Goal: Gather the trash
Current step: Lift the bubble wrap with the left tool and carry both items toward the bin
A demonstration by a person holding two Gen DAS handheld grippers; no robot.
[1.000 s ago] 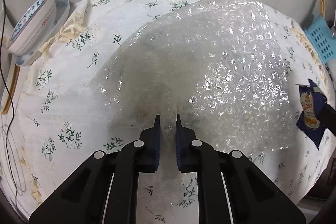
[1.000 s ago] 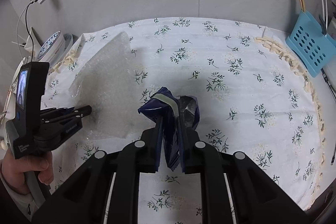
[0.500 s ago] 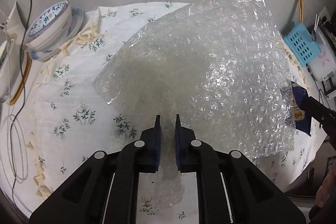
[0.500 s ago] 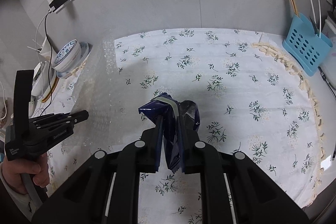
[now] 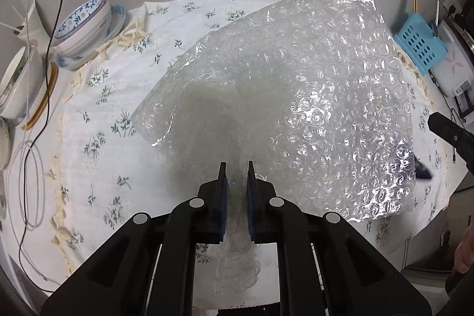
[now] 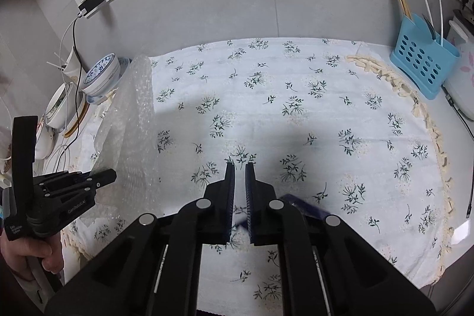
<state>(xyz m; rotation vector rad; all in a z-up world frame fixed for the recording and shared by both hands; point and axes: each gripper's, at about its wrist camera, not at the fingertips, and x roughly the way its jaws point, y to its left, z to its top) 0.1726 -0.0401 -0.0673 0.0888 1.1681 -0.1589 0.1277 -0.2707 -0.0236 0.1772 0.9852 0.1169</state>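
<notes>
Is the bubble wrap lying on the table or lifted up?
Lifted up: the left gripper pinches the bubble wrap, which hangs above the tablecloth.

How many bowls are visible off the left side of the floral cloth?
3. A blue-patterned bowl sits farthest back on a saucer; a green-patterned bowl stands nearer; a third bowl, cut off by the picture's edge, is hard to confirm. Others may be hidden.
</notes>
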